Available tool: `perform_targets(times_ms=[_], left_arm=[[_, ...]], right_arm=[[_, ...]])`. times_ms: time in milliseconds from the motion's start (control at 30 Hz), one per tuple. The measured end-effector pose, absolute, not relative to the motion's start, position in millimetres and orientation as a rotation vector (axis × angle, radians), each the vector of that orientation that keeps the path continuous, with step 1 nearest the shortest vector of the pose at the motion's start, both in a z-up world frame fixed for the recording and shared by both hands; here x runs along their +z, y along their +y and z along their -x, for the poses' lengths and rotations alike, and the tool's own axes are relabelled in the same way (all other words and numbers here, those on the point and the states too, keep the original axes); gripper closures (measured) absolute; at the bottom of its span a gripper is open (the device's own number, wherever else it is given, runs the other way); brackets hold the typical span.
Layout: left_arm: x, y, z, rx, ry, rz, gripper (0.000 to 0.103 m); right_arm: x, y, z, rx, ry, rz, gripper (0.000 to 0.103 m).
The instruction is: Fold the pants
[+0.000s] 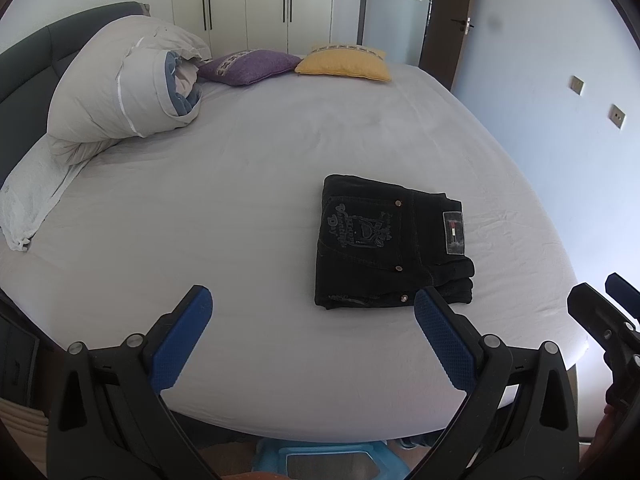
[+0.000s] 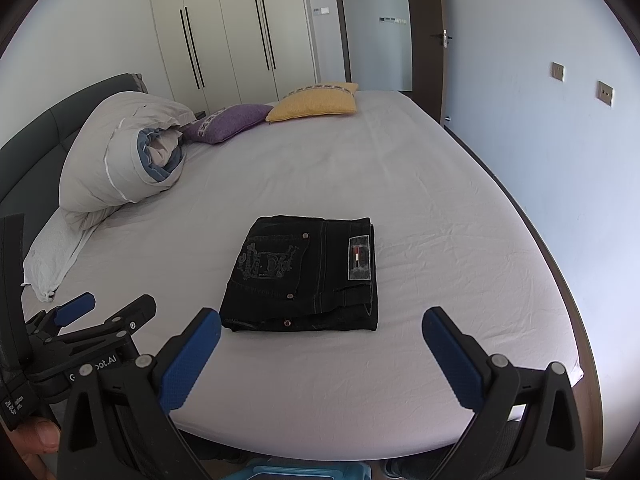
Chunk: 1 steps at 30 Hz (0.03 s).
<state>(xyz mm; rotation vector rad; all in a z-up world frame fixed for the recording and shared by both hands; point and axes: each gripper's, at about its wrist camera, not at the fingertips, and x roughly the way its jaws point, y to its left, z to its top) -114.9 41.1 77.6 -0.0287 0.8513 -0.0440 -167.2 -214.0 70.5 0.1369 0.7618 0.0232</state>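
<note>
Black pants [image 2: 304, 276] folded into a compact stack on the bed [image 2: 440, 240], job apparently done. Left gripper [image 1: 312, 312] and right gripper [image 2: 320, 332] just short of pants, jaws wide, empty.

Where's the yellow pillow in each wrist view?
Left wrist: yellow pillow top centre, at the bed's far edge.
Right wrist: yellow pillow upper centre, same far edge.
Shared landmark: purple pillow just to its left in both.
</note>
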Motion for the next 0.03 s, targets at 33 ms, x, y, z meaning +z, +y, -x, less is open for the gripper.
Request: perform_targets(times_ms=[33], left_arm=[[77.2, 41.2, 114.7, -0.045, 0.854, 0.031, 0.000]], right_arm=[[70.6, -214.8, 166.8, 0.023, 0.762, -0.136, 0.000]])
